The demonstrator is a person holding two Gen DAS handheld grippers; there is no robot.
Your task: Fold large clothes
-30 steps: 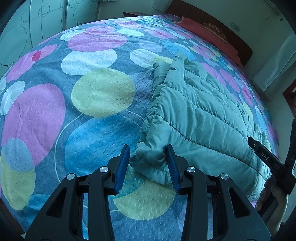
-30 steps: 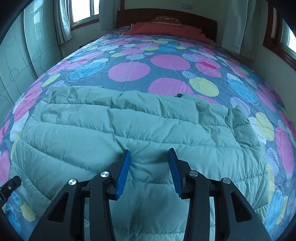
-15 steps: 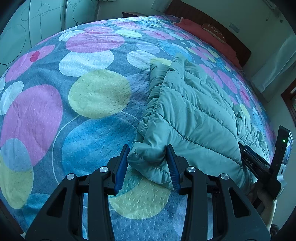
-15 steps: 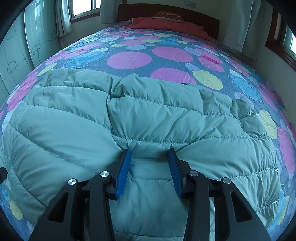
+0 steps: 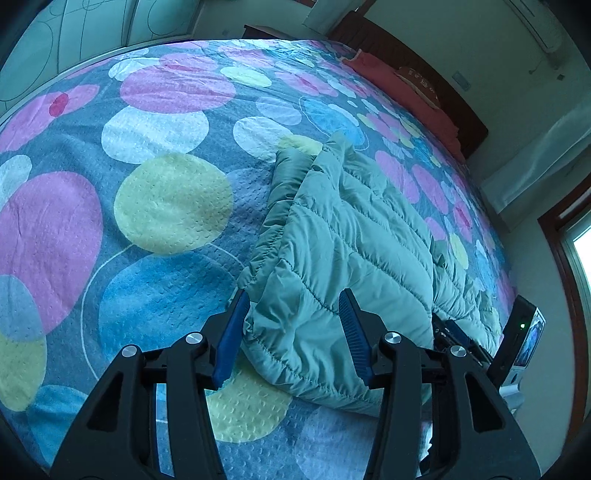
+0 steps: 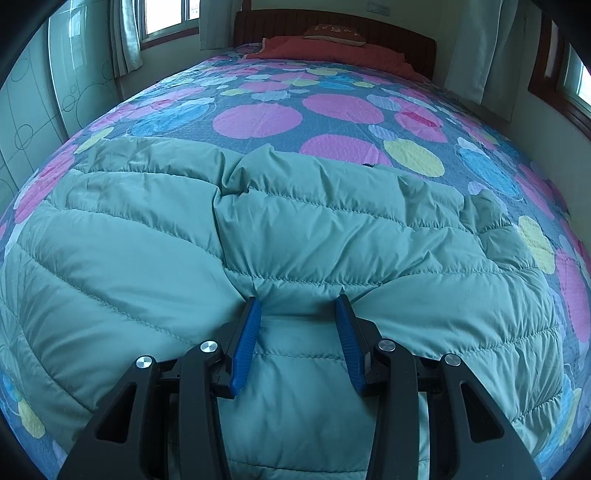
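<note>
Pinching puffy quilted green jacket (image 6: 332, 236) — right gripper (image 6: 298, 325); left gripper (image 5: 293, 332) fingers just widened around its corner.

jackets: 1 (image 6: 295, 240) | claws: 2 (image 5: 293, 330) (image 6: 297, 325) | bedspreads: 1 (image 5: 159, 199) | pillows: 1 (image 6: 334, 31)

- Quilted green puffer jacket (image 6: 295, 236) lies folded on the circle-patterned bedspread (image 5: 166, 199), at its near end.
- Red pillow (image 6: 332, 55) at the far end, against the dark wooden headboard (image 6: 399, 40).
</note>
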